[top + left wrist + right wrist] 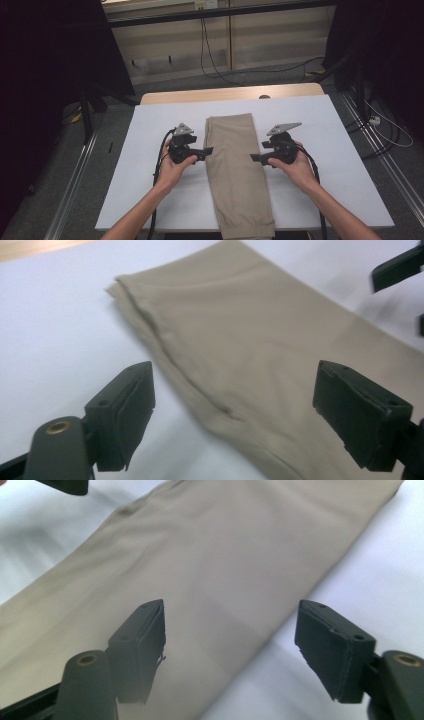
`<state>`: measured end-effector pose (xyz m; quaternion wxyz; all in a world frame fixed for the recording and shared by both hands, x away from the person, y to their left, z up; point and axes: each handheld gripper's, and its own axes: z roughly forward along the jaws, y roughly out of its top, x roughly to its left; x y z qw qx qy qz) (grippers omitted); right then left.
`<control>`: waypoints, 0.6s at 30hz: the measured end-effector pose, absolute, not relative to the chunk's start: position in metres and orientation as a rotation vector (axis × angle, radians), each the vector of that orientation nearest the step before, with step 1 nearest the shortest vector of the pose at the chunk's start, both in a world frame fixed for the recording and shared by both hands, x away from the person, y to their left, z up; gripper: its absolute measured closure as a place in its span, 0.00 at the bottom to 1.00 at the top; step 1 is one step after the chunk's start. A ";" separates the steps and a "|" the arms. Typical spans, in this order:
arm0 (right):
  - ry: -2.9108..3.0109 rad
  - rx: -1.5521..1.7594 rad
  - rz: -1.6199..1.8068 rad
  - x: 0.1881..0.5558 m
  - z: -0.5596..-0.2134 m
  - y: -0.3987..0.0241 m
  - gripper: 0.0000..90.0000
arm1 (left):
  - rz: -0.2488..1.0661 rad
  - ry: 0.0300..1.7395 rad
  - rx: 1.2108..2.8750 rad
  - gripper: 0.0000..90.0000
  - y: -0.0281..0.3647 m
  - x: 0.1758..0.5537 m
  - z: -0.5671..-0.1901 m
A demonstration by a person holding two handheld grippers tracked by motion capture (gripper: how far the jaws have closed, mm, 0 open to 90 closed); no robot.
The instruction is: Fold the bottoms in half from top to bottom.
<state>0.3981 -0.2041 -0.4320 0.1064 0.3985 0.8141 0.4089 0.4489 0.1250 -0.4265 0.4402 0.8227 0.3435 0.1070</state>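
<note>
A pair of khaki trousers (239,170), folded lengthwise into one long strip, lies down the middle of a white surface (140,165) as a person brings a hand-held gripper to each of its long edges. The strip's long axis runs from the far side of the surface toward the person, leaning slightly to the person's right as it comes nearer; its near end reaches, and may hang a little past, the surface's near edge, though the bottom of the high view cuts that off. The squared far end stops short of the bare wooden strip (230,93) at the surface's far edge.

The left gripper (206,150) sits just beside the trousers' left edge, about midway along the strip, its fingers (122,415) spread wide apart and holding nothing. In the left gripper view the layered fold edge of the trousers (260,365) runs diagonally between those fingers. The right gripper (256,157) mirrors it at the right edge, tips at or just over the cloth, its fingers (140,645) also wide apart and empty, with the trousers (210,570) spreading beneath and ahead of them.

Both grippers point inward across the strip's short axis, facing each other over the cloth, and stand about equally near to it. Any grasp from here would likely take the two long edges at mid-length rather than either end.
</note>
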 end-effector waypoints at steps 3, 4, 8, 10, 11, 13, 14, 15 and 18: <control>2.366 1.166 1.223 0.417 -0.426 -0.202 0.29 | 0.275 0.889 2.013 0.18 0.125 0.467 -0.422; 2.357 1.174 1.221 0.424 -0.425 -0.202 0.27 | 0.282 0.897 2.011 0.18 0.125 0.471 -0.420; 2.288 1.179 1.266 0.453 -0.418 -0.203 0.26 | 0.278 0.912 1.994 0.17 0.124 0.494 -0.415; 2.280 1.201 1.262 0.468 -0.416 -0.203 0.27 | 0.272 0.914 1.966 0.16 0.123 0.504 -0.417; 2.288 1.209 1.247 0.476 -0.414 -0.203 0.27 | 0.294 0.919 1.972 0.14 0.123 0.509 -0.417; 2.273 1.235 1.258 0.492 -0.413 -0.203 0.27 | 0.319 0.933 1.960 0.12 0.122 0.520 -0.422; 2.267 1.248 1.249 0.500 -0.413 -0.202 0.27 | 0.318 0.944 1.953 0.12 0.122 0.524 -0.424; 2.263 1.253 1.232 0.506 -0.413 -0.202 0.29 | 0.308 0.960 1.939 0.11 0.122 0.531 -0.429; 2.288 1.271 1.168 0.532 -0.421 -0.198 0.30 | 0.290 0.986 1.965 0.16 0.119 0.549 -0.439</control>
